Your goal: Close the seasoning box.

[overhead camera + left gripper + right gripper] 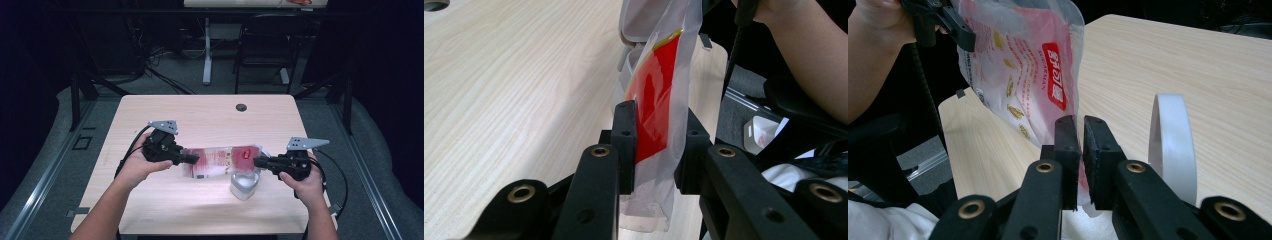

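A red and white snack bag [220, 160] hangs stretched above the wooden table [200, 115] between my two grippers. My left gripper [192, 159] is shut on the bag's left end; in the left gripper view its jaws [656, 130] clamp the bag [656, 95] edge-on. My right gripper [259, 161] is shut on the right end, and in the right gripper view its jaws [1082, 135] pinch the edge of the bag [1018, 70]. A white heart-shaped container [245, 185] stands on the table just under the bag's right end, its rim [1173, 140] beside my right jaws.
A dark cable hole [241, 107] sits near the table's far edge. Beyond the table stand a black chair [265, 45] and the white leg of another desk [207, 50]. The person's forearms come in over the near edge.
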Action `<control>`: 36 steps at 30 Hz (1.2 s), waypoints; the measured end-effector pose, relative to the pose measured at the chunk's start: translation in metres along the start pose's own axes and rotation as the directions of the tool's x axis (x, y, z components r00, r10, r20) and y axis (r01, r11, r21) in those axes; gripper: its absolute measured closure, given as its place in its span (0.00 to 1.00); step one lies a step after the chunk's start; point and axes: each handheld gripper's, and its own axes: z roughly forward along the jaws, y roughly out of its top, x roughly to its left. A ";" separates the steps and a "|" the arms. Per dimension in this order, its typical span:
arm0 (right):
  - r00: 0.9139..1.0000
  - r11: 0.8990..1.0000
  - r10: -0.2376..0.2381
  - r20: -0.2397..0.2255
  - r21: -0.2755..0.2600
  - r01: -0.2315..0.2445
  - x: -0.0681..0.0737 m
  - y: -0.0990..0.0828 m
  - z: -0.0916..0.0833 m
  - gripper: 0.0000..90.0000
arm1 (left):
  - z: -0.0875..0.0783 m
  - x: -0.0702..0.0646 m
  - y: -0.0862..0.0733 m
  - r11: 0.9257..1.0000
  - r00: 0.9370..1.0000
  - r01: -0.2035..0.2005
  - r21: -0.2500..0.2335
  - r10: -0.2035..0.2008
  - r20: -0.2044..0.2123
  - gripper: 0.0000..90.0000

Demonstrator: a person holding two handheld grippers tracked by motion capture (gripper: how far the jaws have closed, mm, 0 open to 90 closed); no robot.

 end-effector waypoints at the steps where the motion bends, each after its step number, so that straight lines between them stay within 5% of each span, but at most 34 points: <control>1: 1.000 1.000 0.000 -0.002 0.001 0.000 0.000 0.000 0.000 0.95 | 0.000 0.000 -0.001 1.000 1.000 0.001 0.002 -0.001 -0.004 0.84; 36: 0.998 1.000 0.012 -0.059 0.026 -0.010 -0.004 -0.007 0.012 0.97 | 0.001 0.007 -0.023 0.999 1.000 0.024 -0.038 -0.023 0.012 0.83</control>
